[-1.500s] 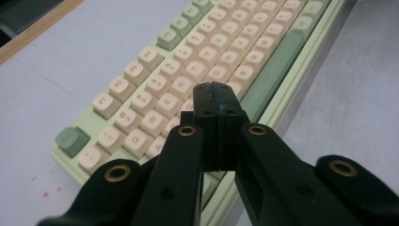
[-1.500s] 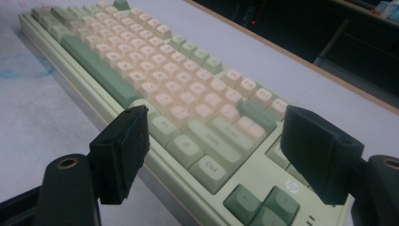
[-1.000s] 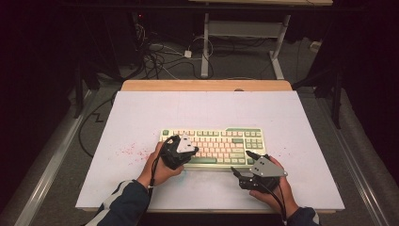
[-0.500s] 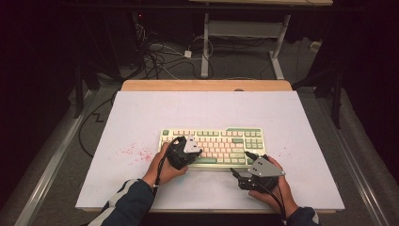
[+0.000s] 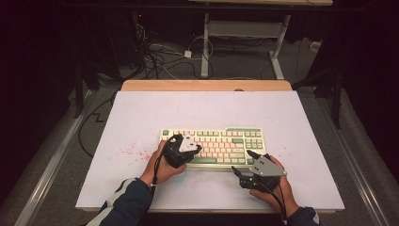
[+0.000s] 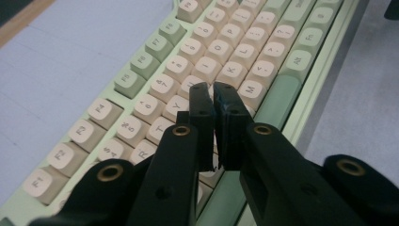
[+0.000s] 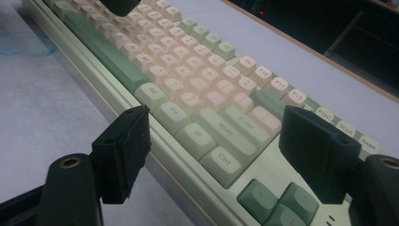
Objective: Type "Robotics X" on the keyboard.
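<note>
Hovering left claw point(image 6: 211, 96) over keyboard point(image 6: 141, 70)

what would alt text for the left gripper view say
The left gripper hovers with its two black fingers nearly shut over the middle letter keys of a green and cream keyboard, nothing between them. A white table lies beyond.

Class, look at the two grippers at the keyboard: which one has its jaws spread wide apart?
The right gripper, at the keyboard's Ctrl corner: its jaws stand far apart with nothing between. The left gripper, over the letter keys, has its jaws nearly together.
</note>
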`<state>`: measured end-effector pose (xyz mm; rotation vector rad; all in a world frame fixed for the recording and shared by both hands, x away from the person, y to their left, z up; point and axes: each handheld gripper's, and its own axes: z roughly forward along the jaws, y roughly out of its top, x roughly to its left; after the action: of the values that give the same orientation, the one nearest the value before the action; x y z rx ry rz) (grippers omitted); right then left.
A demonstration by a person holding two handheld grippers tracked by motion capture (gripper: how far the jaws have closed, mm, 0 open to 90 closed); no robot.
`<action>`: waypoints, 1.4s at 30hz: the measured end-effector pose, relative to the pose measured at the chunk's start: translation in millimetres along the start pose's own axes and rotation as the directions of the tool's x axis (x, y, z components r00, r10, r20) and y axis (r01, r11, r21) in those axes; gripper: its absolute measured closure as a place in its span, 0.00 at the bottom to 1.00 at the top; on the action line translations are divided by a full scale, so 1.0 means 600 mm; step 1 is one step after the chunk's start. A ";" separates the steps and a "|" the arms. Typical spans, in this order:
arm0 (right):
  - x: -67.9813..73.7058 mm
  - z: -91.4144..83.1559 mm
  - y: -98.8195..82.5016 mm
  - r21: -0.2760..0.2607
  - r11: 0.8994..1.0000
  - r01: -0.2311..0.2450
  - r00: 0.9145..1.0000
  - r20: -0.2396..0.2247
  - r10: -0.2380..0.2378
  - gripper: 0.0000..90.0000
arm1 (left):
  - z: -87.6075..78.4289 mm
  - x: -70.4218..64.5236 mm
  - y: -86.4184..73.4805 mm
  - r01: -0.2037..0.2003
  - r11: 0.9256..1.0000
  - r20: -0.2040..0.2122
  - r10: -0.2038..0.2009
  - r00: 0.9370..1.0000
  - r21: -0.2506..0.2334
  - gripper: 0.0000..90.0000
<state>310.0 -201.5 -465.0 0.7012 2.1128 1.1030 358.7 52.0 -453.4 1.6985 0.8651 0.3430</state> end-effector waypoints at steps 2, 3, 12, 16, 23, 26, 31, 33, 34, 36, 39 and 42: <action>0.000 0.000 0.001 -0.001 1.000 0.002 1.000 0.001 -0.002 0.30 | -0.005 0.003 0.002 -0.001 1.000 -0.006 0.001 1.000 -0.024 0.88; 0.000 0.000 0.001 -0.001 1.000 0.002 1.000 0.001 -0.002 0.30 | -0.008 0.005 0.003 -0.006 0.999 -0.010 0.006 1.000 -0.042 0.88; -0.007 -0.006 0.002 -0.005 0.999 -0.032 0.999 -0.007 0.032 0.36 | -0.038 0.013 -0.006 -0.054 0.991 -0.018 0.053 0.998 -0.119 0.56; -0.009 -0.008 0.002 0.005 1.000 -0.026 1.000 -0.006 0.026 0.46 | -0.049 0.016 -0.015 -0.086 0.987 -0.046 0.081 0.996 -0.137 0.35; -0.012 -0.009 0.005 0.004 1.000 -0.029 0.998 -0.052 0.029 0.66 | -0.076 0.030 -0.024 -0.084 0.982 -0.068 0.073 0.995 -0.172 0.26; -0.011 -0.008 0.007 0.015 1.000 -0.018 0.997 -0.076 0.019 0.78 | -0.090 0.034 -0.029 -0.083 0.979 -0.065 0.072 0.995 -0.188 0.26; -0.010 0.000 0.015 0.031 1.000 -0.006 0.993 -0.121 0.010 0.94 | -0.108 0.043 -0.043 -0.093 0.974 -0.087 0.076 0.993 -0.206 0.22; -0.010 0.003 0.021 0.036 0.999 -0.005 0.991 -0.132 0.010 0.99 | -0.115 0.047 -0.047 -0.085 0.974 -0.102 0.065 0.993 -0.211 0.21; -0.011 0.006 0.024 0.040 0.999 -0.007 0.991 -0.136 0.013 1.00 | -0.118 0.049 -0.050 -0.078 0.974 -0.106 0.056 0.993 -0.215 0.21; -0.012 0.011 0.030 0.045 0.999 -0.012 0.989 -0.148 0.018 1.00 | -0.125 0.054 -0.055 -0.082 0.974 -0.115 0.059 0.992 -0.209 0.20; -0.016 0.022 0.039 0.066 0.998 -0.014 0.986 -0.163 0.025 1.00 | -0.137 0.062 -0.061 -0.084 0.975 -0.136 0.057 0.989 -0.207 0.20; -0.019 0.033 0.051 0.075 0.997 -0.007 0.986 -0.163 0.019 1.00 | -0.149 0.072 -0.066 -0.075 0.975 -0.154 0.043 0.987 -0.207 0.20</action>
<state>337.0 -183.9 -444.3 0.6797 2.3008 1.1278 317.6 149.2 -470.7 1.5159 0.8546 0.5881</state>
